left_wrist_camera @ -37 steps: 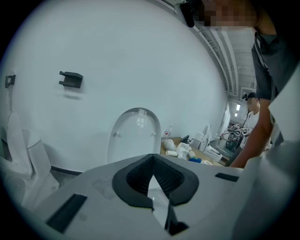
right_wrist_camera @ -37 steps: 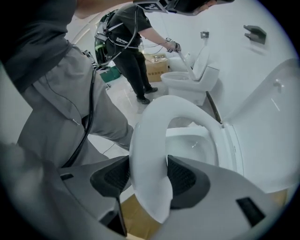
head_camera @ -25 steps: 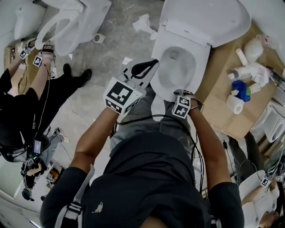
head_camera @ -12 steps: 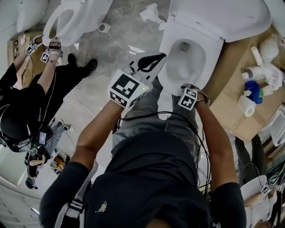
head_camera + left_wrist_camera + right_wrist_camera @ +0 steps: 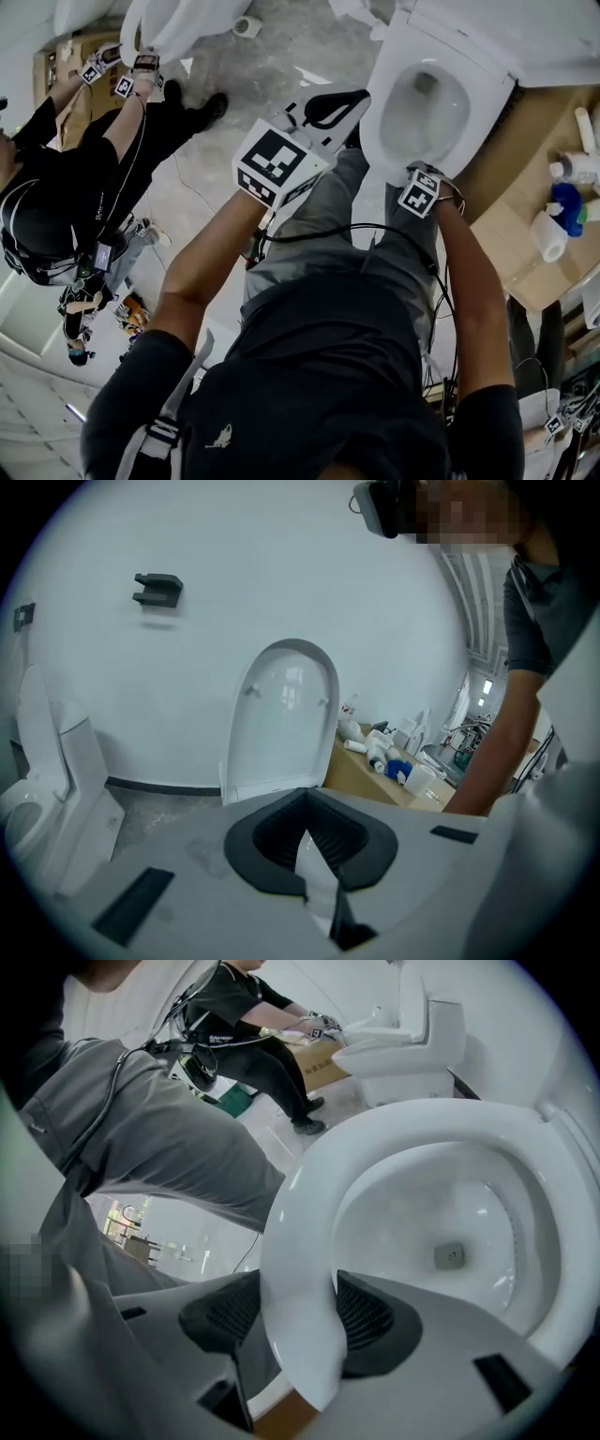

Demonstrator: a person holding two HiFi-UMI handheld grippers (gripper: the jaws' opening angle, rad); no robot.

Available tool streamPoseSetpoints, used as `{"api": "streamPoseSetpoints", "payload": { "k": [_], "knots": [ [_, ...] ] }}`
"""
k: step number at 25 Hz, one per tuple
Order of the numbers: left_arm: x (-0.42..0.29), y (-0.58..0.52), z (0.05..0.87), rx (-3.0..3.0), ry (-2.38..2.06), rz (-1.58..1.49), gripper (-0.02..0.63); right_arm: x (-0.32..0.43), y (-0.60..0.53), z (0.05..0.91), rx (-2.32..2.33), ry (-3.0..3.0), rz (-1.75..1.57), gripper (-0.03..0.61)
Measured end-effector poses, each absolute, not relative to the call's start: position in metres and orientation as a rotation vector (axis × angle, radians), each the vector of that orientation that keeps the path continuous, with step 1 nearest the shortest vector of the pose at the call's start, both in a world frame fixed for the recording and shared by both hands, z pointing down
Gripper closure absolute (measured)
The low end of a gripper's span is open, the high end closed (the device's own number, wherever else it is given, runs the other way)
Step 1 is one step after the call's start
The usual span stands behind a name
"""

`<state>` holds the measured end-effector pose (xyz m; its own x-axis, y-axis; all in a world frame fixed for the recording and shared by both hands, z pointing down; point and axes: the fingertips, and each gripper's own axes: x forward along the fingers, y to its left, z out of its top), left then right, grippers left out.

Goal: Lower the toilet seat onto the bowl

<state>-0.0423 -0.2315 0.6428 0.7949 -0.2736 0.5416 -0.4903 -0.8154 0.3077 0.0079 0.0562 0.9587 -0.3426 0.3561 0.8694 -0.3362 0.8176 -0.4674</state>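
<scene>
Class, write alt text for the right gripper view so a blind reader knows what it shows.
The right tool is clamped on the front of a white toilet seat, seen close up, with the bowl's drain visible through the ring. Behind, a person in dark clothes leans toward another toilet.

You are in a bare test room or workshop, not a home bathroom. 2 toilets, the toilet in front of you and a second toilet, stand on a rough grey floor. A brown board platform carries bottles and a paper roll. Another person with marker squares at the hands works at the second toilet.
</scene>
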Motion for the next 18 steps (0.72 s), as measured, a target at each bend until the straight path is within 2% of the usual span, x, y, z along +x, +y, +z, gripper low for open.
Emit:
{"api": "streamPoseSetpoints", "payload": {
  "k": [18],
  "knots": [
    [-0.064, -0.215, 0.686, 2.486, -0.579, 0.725, 0.611, 0.005, 0.059, 1.018, -0.001, -1.741, 0.771, 0.325]
  ]
}}
